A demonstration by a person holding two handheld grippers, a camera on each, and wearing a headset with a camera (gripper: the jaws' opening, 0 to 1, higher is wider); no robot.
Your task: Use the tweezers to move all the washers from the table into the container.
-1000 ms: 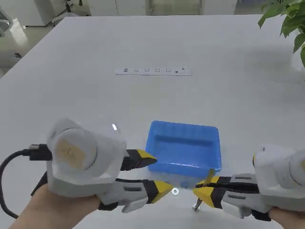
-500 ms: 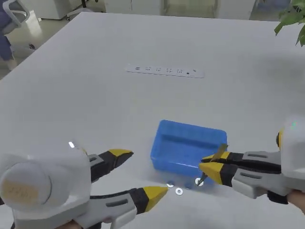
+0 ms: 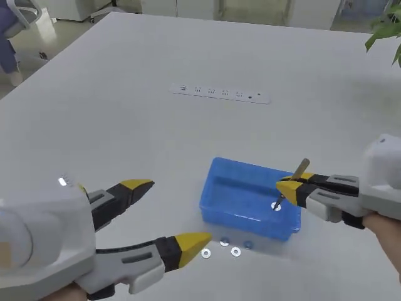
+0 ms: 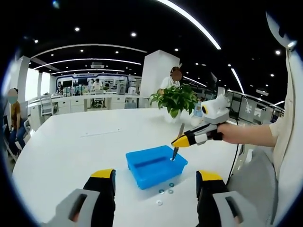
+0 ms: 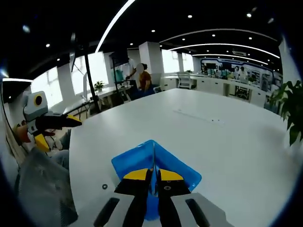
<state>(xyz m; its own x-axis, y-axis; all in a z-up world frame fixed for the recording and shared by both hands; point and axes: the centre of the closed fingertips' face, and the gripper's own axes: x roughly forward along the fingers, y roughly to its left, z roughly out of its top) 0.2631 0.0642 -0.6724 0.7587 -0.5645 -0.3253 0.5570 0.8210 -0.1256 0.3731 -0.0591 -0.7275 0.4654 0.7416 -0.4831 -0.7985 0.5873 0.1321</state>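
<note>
Head view: right gripper (image 3: 289, 186) over the blue container (image 3: 247, 226), jaws pressed together on the tweezers (image 3: 299, 172). Long axis of the tweezers steep, tip pointing down into the container, upper end leaning up past its far rim. At the tip, a small pale ring, probably a washer (image 3: 276, 206), though too small to be sure, just above the container's floor. Four loose washers (image 3: 224, 242) flat on the white tabletop (image 3: 125, 113), just in front of the container's near wall. Left gripper (image 3: 166, 213) further out from that same wall, jaws spread wide, nothing between them.

Left gripper view: side-on look at the tweezers, tip inside the container's rim, and a hand and sleeve behind the right gripper, not seen from the head.

Right gripper view: straight down along closed jaws, container rim (image 5: 128, 161) directly beneath, one loose washer on the tabletop beside the container's corner.

Well beyond the container's far wall, a white power strip (image 3: 219, 94), markings too small to read. Further off past the container, leaves of a green plant (image 3: 383, 30).
</note>
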